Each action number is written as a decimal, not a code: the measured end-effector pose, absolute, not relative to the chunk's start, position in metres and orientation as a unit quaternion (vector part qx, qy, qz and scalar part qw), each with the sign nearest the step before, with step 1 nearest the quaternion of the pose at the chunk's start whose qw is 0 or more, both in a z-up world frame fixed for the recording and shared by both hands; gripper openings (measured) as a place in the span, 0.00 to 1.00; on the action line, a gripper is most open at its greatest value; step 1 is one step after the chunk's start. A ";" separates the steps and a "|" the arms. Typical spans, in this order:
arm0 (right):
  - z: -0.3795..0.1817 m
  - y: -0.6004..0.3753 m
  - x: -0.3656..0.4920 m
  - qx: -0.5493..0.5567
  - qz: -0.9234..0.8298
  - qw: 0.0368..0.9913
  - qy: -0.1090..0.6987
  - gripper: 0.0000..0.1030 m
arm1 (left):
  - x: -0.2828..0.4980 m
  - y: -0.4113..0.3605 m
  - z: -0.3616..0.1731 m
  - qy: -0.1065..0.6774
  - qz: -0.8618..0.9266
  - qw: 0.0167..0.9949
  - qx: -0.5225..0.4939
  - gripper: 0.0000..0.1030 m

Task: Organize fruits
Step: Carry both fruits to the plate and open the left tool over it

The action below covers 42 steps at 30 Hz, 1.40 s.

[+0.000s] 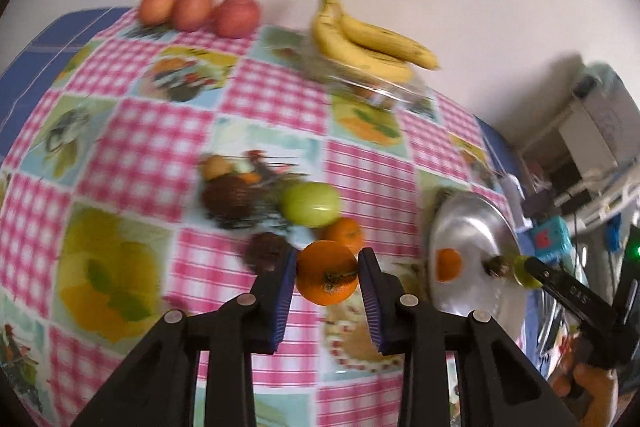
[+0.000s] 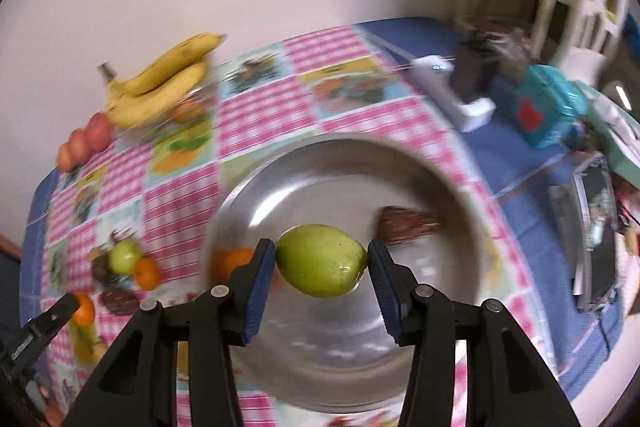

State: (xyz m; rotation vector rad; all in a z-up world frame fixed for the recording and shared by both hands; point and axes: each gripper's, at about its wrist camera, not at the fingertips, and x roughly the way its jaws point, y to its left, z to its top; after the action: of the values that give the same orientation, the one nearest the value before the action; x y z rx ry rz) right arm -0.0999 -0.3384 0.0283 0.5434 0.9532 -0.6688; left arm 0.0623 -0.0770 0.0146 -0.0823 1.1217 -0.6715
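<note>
A round orange tangerine with a dark stem end (image 1: 327, 279) is pinched between the blue-padded fingers of the left hand-held gripper (image 1: 327, 277), raised clear of the worktop's pink-checked, fruit-printed cloth (image 1: 132, 155). Just beyond that hand-held gripper, a green apple (image 1: 310, 205), a second tangerine (image 1: 344, 234) and dark brown fruits (image 1: 228, 197) are clustered on the cloth. Far ahead, three red apples (image 1: 196, 9) are lined up at the worktop's back edge, and a bunch of yellow bananas (image 1: 368, 39) is seen on a clear glass dish (image 1: 376, 89).

A smooth green oval fruit (image 2: 322, 261) is clamped between the pads of the right hand-held gripper (image 2: 322, 263), held above a wide, shallow steel bowl (image 2: 344, 163). Inside the bowl, an orange fruit (image 2: 234, 261) is seen to the left of that hand-held gripper and a blurred brown fruit (image 2: 408, 225) ahead to its right. In the left wrist view, the right hand-held gripper is seen at the right over the same bowl, with part of a person's hand (image 1: 592, 393) behind it.
</note>
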 end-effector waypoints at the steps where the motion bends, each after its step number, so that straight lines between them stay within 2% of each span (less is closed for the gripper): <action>1: 0.028 -0.344 -0.105 0.255 -0.318 0.799 0.443 0.48 | 0.056 -0.086 0.016 0.517 -0.322 0.792 -0.029 0.33; 10: 0.017 -0.378 -0.137 0.268 -0.344 0.781 0.448 0.48 | -0.001 -0.164 0.022 0.468 -0.406 0.783 0.057 0.33; 18: 0.005 -0.386 -0.146 0.283 -0.343 0.770 0.458 0.48 | -0.035 -0.210 0.006 0.444 -0.447 0.767 0.122 0.33; 28: -0.031 -0.385 -0.135 0.290 -0.326 0.749 0.499 0.48 | -0.041 -0.220 -0.018 0.446 -0.438 0.762 0.170 0.33; 42: -0.031 -0.386 -0.137 0.298 -0.327 0.748 0.495 0.49 | -0.039 -0.222 -0.022 0.460 -0.442 0.751 0.168 0.37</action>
State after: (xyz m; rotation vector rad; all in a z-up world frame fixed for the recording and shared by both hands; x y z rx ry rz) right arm -0.1366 -0.3862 -0.0312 0.6508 1.0832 -0.7158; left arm -0.0393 -0.2224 -0.0219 0.3661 1.0052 -0.9656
